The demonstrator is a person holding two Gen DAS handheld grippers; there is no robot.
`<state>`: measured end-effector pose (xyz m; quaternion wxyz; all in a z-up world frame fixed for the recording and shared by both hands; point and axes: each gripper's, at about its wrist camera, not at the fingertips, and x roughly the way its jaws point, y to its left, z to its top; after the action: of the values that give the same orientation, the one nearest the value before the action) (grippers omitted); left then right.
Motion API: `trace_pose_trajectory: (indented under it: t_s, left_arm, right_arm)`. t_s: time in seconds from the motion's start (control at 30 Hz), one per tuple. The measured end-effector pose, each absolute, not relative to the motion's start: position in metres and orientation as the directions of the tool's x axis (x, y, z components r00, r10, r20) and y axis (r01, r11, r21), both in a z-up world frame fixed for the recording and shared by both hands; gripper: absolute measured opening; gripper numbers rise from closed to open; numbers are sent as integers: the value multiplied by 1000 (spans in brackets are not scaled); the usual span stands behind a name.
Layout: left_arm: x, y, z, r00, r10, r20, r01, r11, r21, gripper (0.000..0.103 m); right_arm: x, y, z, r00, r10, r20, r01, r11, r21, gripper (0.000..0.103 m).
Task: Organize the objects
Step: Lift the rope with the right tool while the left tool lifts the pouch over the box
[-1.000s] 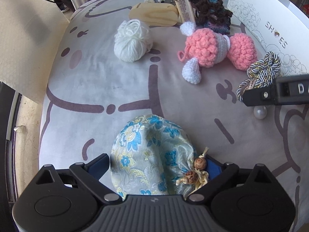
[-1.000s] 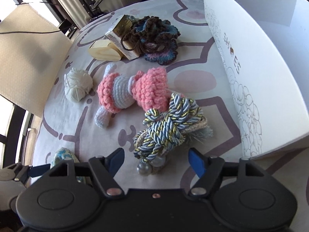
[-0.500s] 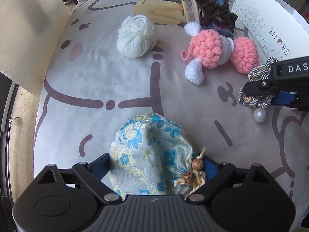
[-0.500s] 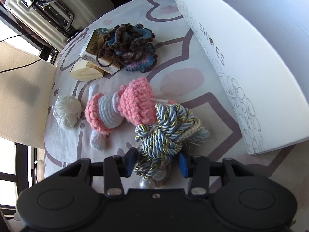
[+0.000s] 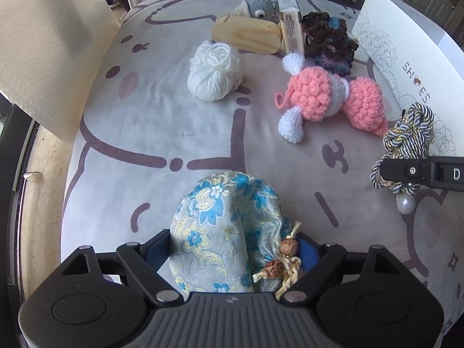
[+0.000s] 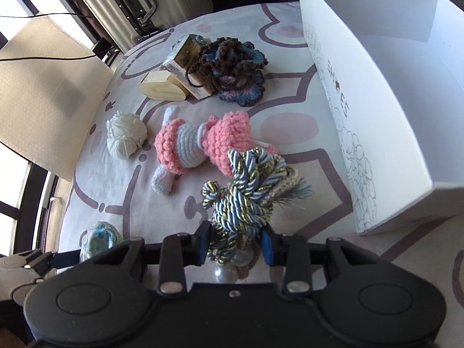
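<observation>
Clamping floral pouch [image 5: 223, 232] — left gripper [image 5: 235, 249] | right gripper [image 6: 235, 242] pinching cord bundle [image 6: 246, 191] near shoebox [image 6: 377, 116]

Bright daylight falls across the patterned cloth [image 5: 162, 121], casting soft shadows beside objects. Both views are sharp centrally, with heavy fisheye bending and dark vignetted corners.

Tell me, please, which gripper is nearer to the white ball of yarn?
Left, probably. The left gripper, shut on the floral pouch, faces the white yarn ball across bare mat. The right gripper, clamping the braided cord bundle, sits beyond the pink crochet doll.
</observation>
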<state>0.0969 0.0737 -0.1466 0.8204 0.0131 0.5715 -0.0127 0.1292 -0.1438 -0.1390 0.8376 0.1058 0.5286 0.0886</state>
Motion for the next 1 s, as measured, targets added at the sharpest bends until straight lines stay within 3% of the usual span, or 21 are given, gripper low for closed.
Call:
trace_pose_trajectory:
  t_s: [0.57,1.0]
  left_arm:
    - [82,66,-42,592,21,-806,-15,1000,15,87]
    - [74,60,2,686,27,-727,-29,1000,10,87]
  right_arm:
    - [103,-145,-63,611,237,-755,-211,968,133,37]
    - [89,-148,-12,697,261,-668,-263,959,101,37]
